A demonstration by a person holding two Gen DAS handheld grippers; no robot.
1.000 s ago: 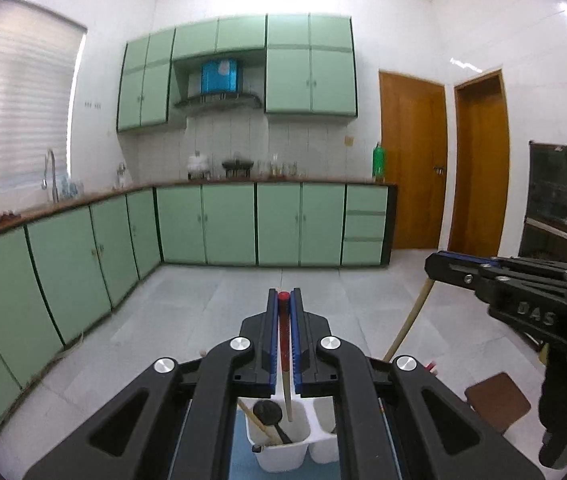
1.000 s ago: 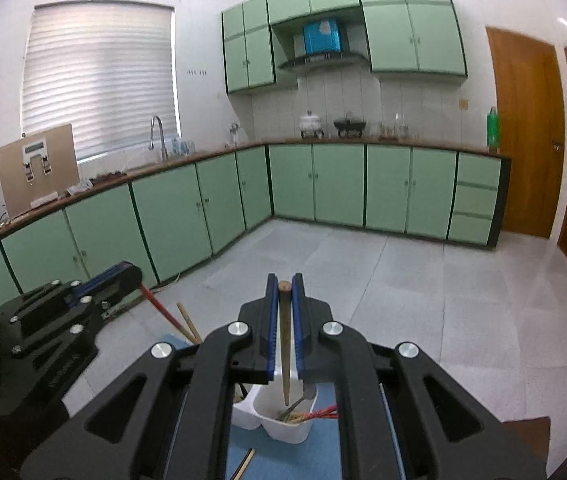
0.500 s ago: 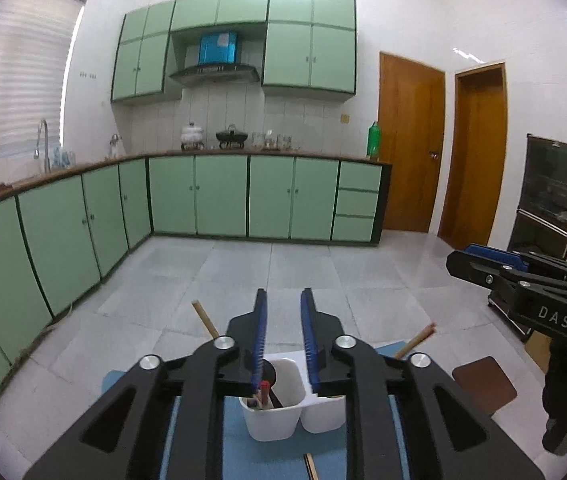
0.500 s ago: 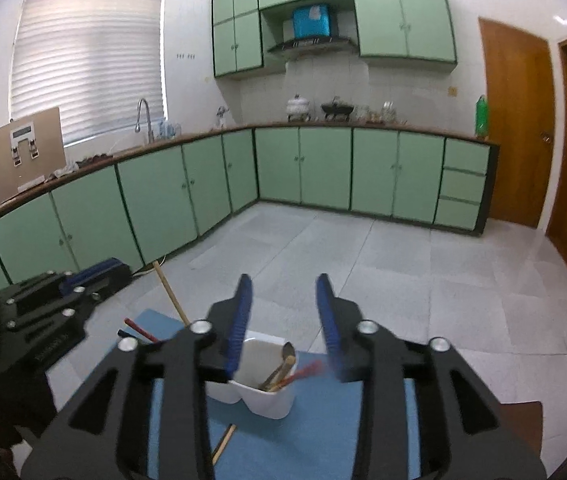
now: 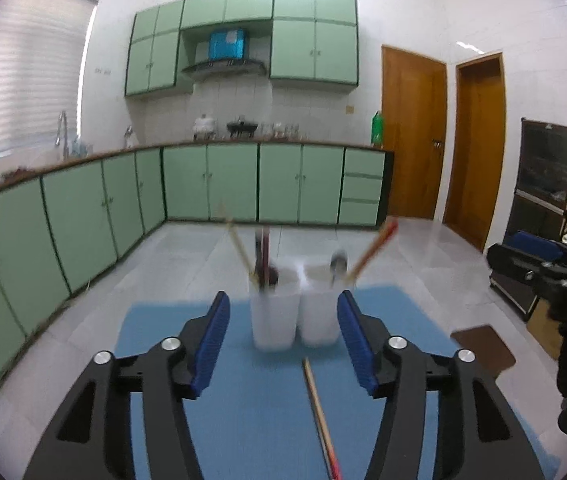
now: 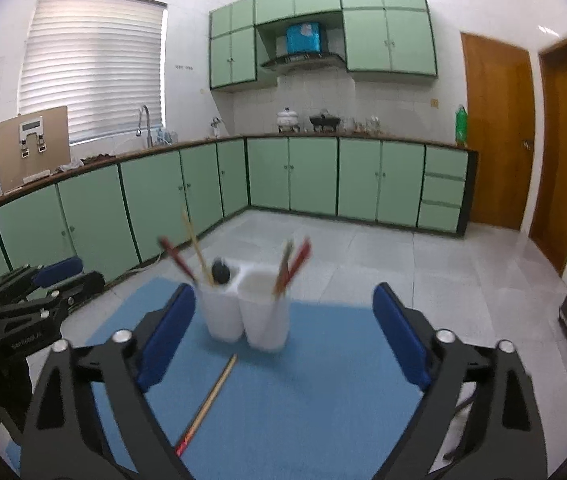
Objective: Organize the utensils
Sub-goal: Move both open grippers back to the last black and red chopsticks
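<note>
Chopstick [image 5: 317, 408] left on the blue mat [image 5: 155, 332] is the one loose utensil. Left tongs [image 5: 283, 336] have just been opening and stand spread, empty; right tongs [image 6: 283, 336] likewise, wider. It lies lengthwise toward the holder [image 5: 295, 316], just short of it, mid-mat, pointing back between the two tongs. By my reading, neither is clearly nearer.

Both wrist views; shared utensil holder [image 5: 295, 316]
</note>
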